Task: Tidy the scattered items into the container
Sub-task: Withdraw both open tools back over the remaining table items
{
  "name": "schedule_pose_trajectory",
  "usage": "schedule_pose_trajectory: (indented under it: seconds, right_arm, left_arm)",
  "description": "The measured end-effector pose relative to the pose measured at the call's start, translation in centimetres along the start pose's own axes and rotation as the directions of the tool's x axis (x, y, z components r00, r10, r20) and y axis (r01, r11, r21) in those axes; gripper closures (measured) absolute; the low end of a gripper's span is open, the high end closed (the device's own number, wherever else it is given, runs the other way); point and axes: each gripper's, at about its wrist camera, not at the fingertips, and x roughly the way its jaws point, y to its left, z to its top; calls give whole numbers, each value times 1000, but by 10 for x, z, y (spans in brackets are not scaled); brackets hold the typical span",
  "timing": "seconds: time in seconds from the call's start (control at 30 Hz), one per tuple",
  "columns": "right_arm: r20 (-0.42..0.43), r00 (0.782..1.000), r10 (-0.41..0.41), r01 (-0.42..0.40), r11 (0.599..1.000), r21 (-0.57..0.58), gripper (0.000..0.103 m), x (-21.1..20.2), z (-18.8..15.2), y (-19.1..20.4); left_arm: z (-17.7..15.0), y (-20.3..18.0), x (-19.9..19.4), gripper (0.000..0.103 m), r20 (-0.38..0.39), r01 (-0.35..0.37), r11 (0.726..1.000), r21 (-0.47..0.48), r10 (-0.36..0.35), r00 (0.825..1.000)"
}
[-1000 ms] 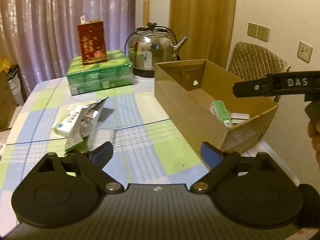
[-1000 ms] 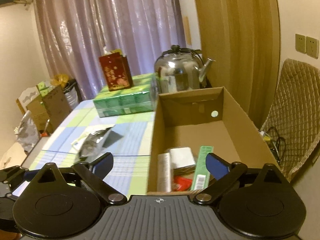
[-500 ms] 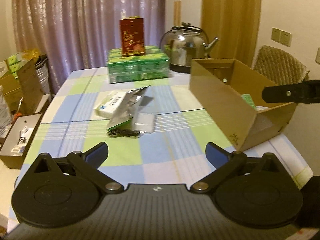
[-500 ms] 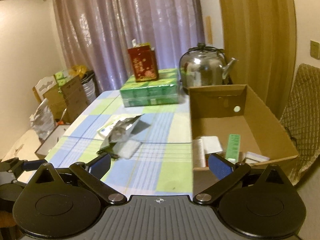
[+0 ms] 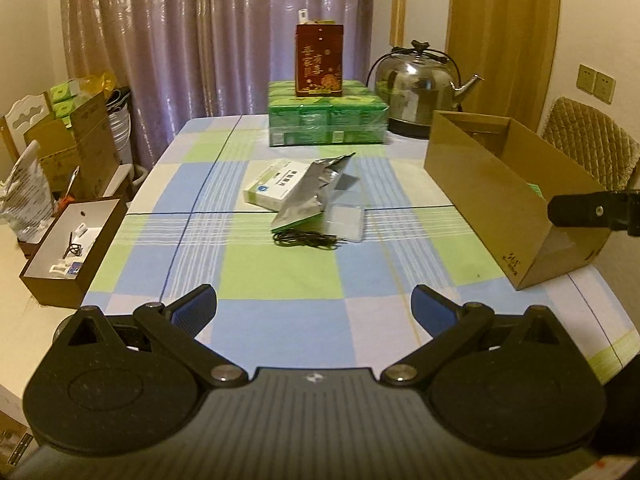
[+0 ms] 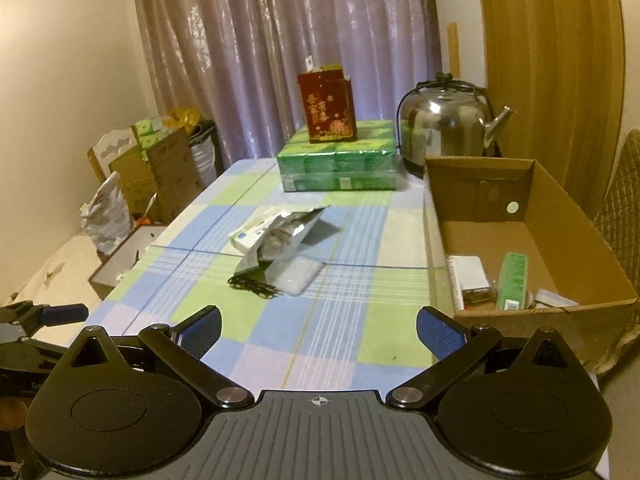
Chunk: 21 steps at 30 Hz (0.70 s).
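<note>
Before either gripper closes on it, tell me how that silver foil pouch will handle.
The silver foil pouch looks crinkled and torn open, so it will probably flex and crush rather than stay stiff. It leans on the white medicine box, so lifting it may nudge the box. Probably light.

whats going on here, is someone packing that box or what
A person holds a two-finger gripper in each hand, tidying loose items into the cardboard box. Both the left gripper and the right gripper are open and empty, above the near edge of the table. A green box and a few other small items already lie in the cardboard box. A silver foil pouch, a white medicine box, a clear plastic packet and a black cable are on the table.
</note>
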Motion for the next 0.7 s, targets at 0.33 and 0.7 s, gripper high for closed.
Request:
schedule_pose_trajectory:
  seconds: [0.33,0.7]
  right_arm:
    - [-34,999,31,-31,999,-9,2,26,-2,13]
    - [-87,994,62,-65,997,-36,2,82,5,21]
  left_arm:
    - [3,27,14,1,-13,-14,1000,-16,14,1000]
    - [16,50,57,1,-39,14,1000,26,-13,999]
